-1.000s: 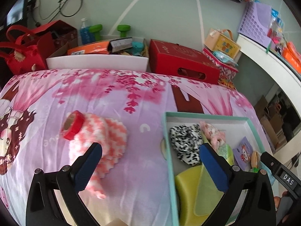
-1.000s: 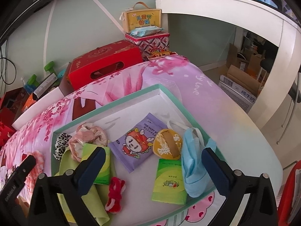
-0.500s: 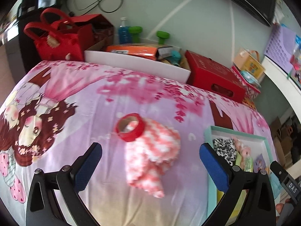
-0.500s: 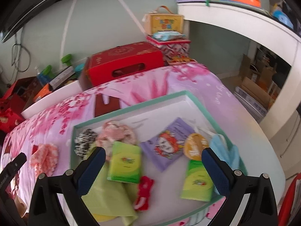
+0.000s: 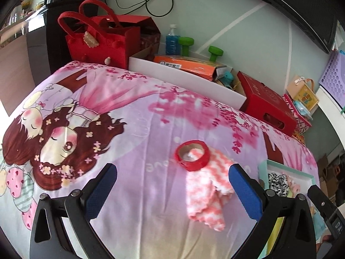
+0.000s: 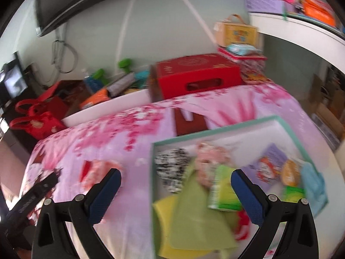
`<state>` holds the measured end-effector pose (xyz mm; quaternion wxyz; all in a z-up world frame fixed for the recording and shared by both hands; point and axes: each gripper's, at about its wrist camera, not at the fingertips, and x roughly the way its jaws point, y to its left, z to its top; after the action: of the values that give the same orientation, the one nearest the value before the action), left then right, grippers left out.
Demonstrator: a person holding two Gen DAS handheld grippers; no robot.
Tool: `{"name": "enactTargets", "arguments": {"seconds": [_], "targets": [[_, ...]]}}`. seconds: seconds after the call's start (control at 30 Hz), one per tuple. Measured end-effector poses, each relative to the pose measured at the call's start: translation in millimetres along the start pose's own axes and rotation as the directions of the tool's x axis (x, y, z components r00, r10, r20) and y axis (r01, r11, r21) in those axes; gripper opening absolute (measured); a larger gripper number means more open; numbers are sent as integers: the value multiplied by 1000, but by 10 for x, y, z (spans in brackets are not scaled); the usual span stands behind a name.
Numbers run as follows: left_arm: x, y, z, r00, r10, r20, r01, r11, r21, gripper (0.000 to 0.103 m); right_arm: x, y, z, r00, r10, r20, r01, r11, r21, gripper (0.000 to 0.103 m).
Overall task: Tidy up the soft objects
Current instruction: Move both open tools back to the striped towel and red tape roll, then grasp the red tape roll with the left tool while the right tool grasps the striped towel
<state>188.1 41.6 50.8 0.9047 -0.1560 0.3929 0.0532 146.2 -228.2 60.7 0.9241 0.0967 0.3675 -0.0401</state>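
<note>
A pink-and-white fluffy cloth [image 5: 210, 187] lies on the pink bedspread, with a red tape roll [image 5: 192, 155] resting on its far end. My left gripper [image 5: 172, 192] is open just short of the cloth, which sits between its blue pads nearer the right one. The same cloth [image 6: 98, 170] shows blurred in the right wrist view. My right gripper [image 6: 175, 194] is open above the left edge of the teal-rimmed white tray [image 6: 217, 132], which holds a black-and-white scrunchie [image 6: 172, 166], a green cloth [image 6: 194, 218], tissue packs and a blue mask [image 6: 312, 183].
Behind the bed stand a red handbag [image 5: 97, 41], a white box [image 5: 183, 77] with an orange pack and green dumbbells, and a red carton [image 5: 267, 103]. A white desk [image 6: 301, 34] rises at the right. The left gripper's body [image 6: 32, 196] shows at the left in the right wrist view.
My left gripper has swung left, so the fluffy cloth and tape now sit right of centre. The right gripper has also swung left, bringing the tray's left edge between its fingers.
</note>
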Motion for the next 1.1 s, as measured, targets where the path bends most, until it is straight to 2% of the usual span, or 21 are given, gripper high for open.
{"name": "enactTargets", "arguments": {"seconds": [0.17, 0.53, 0.9, 1.0, 1.1], "targets": [[29, 141, 22, 1000, 9, -3, -9, 999, -32, 103, 65, 367, -57, 999, 50, 9, -49, 995, -85, 103], [160, 396, 107, 998, 53, -27, -55, 995, -85, 103, 275, 903, -192, 994, 111, -22, -114, 978, -177, 103], [326, 449, 237, 985, 156, -70, -160, 985, -66, 103, 562, 1050, -226, 976, 212, -50, -216, 973, -78, 102], [399, 428, 272, 987, 142, -81, -148, 987, -69, 103, 658, 1033, -236, 970, 232, -69, -235, 971, -37, 98], [466, 443, 267, 989, 121, -87, -129, 987, -94, 103, 797, 1034, -276, 968, 223, -114, -227, 974, -22, 86]]}}
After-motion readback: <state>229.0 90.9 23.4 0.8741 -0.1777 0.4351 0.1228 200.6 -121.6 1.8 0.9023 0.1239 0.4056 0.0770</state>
